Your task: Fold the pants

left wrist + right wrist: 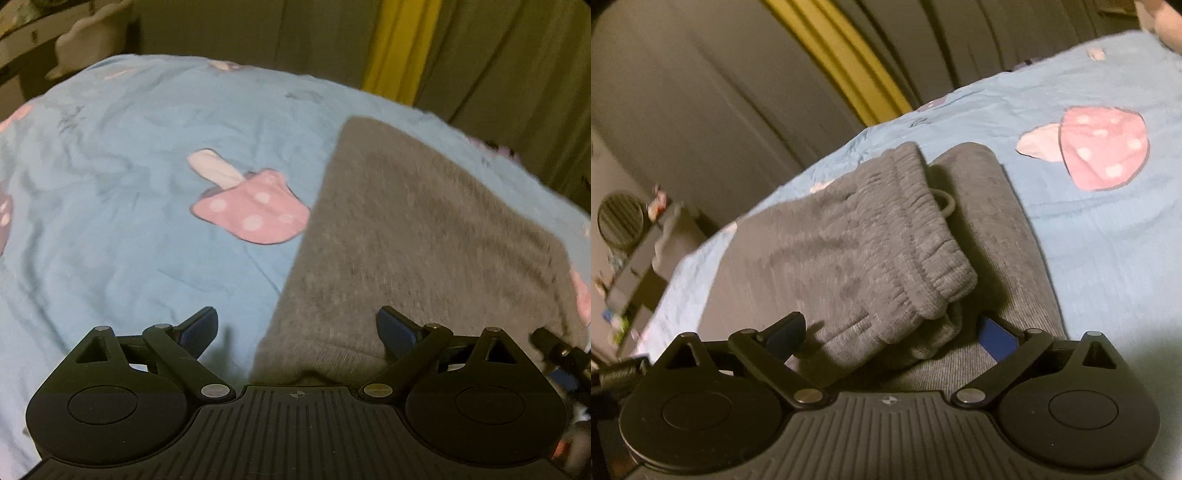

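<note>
Grey knit pants (pixel 417 236) lie folded on a light blue bedsheet (pixel 129 229) with pink mushroom prints. In the left wrist view my left gripper (pixel 297 328) is open, its jaws wide apart over the near left edge of the pants. In the right wrist view the pants (pixel 849 251) show a folded-over upper layer with a ribbed waistband (pixel 923 229) and a drawstring loop (pixel 945 203). My right gripper (pixel 890 332) is open, the waistband end lying between its jaws, which stand apart.
A pink mushroom print (pixel 251 206) lies left of the pants. Grey curtains with a yellow strip (pixel 399 48) hang behind the bed. A white headboard (pixel 92 37) is at the far left. A dresser with small items (pixel 635 266) stands beyond the bed.
</note>
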Demonstrator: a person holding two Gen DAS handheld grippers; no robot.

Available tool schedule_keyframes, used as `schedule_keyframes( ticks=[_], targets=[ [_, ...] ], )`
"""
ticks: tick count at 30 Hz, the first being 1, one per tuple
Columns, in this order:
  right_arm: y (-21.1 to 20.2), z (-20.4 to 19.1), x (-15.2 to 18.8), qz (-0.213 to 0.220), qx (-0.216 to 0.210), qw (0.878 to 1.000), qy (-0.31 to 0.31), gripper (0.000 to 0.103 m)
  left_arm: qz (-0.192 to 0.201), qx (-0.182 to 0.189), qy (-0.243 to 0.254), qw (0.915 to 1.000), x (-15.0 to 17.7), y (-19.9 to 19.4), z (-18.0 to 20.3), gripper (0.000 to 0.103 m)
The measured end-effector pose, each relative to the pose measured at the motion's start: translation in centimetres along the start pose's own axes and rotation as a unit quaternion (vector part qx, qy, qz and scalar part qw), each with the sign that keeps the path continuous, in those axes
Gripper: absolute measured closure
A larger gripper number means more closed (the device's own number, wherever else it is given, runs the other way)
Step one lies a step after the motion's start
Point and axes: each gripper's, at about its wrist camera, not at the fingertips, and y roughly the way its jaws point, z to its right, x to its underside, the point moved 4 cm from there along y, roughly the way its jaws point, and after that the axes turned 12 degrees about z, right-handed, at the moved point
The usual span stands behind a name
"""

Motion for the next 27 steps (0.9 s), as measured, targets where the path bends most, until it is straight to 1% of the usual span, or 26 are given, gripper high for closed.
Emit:
schedule_keyframes(
  ticks=[1, 3, 5, 9, 11, 17, 21, 23, 25, 27],
  targets=[
    [0.0, -0.1, 0.0, -0.002, 0.001, 1.0, -0.007, 0.004, -0.012, -0.012, 0.017, 0.9997, 0.3, 0.5, 0.3, 0.005],
    [0.0, -0.3, 0.1, -0.003, 0.004, 1.0, -0.014, 0.004, -0.022, -0.017, 0.026, 0.9993, 0.6, 0.9, 0.5, 0.005],
    [-0.1, -0.4, 0.2, -0.003, 0.004, 1.0, -0.023, 0.004, -0.028, -0.014, 0.017, 0.9994, 0.6, 1.0, 0.1, 0.004],
    [-0.3, -0.5, 0.2, -0.003, 0.005, 1.0, -0.031, 0.004, -0.047, -0.003, -0.024, 0.9986, 0.7, 1.5, -0.9, 0.002],
    [-0.3, -0.5, 0.2, -0.003, 0.005, 0.999, -0.033, 0.004, -0.049, -0.004, -0.028, 0.9984, 0.8, 1.6, -1.1, 0.001],
    [-0.5, -0.7, 0.2, -0.01, 0.008, 0.999, -0.049, 0.004, -0.038, -0.017, -0.006, 0.9991, 0.8, 1.5, -0.5, 0.0],
    [-1.1, -0.7, -0.4, -0.018, 0.013, 0.998, -0.056, 0.004, -0.046, -0.013, -0.023, 0.9986, 0.8, 1.7, -0.9, 0.0],
    [-1.8, -0.3, -1.0, -0.016, 0.019, 0.999, -0.043, 0.004, -0.048, -0.01, -0.034, 0.9982, 0.8, 1.7, -1.2, 0.0],
    [-2.6, 0.8, -1.9, -0.008, 0.028, 0.999, -0.014, 0.004, -0.04, -0.007, -0.037, 0.9985, 0.5, 1.3, -1.4, 0.0],
    [-3.1, 2.3, -3.2, -0.008, 0.034, 0.999, 0.023, 0.004, -0.03, 0.016, -0.03, 0.999, -0.2, 0.9, -1.4, 0.0]
  ],
)
